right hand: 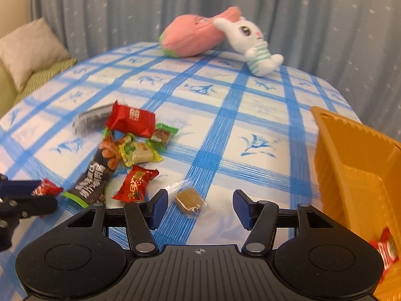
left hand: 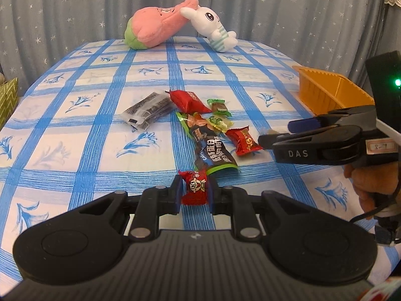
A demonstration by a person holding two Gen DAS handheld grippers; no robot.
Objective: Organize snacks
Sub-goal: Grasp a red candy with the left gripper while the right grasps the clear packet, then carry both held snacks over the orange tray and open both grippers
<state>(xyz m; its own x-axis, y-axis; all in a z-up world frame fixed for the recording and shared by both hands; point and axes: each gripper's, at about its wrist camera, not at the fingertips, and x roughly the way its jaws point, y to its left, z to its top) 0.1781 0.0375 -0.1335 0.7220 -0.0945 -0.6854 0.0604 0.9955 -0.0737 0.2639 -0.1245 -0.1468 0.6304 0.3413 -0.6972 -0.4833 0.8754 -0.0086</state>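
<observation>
Already a small red candy sits pinched between the blue pads of the left gripper, jaws closed tight on its crinkly foil wrapper, at the near end of the snack pile on the checked tablecloth. Ahead of the right gripper, whose jaws stand about half open and hold nothing, lies a brown candy in clear film, just in front of the pads and nearer the left one. To its right stands the orange plastic bin, ribbed and rigid, with one red packet already inside.

Risks, as I judge them: the slick foil could slide out of the left grip on the way to the bin, since only the packet's middle is squeezed. The flat, glossy brown candy may skid on the cloth or get pushed aside if the pads close off-centre. A long dark bar wrapper and another red candy lie close by and could be dragged along
</observation>
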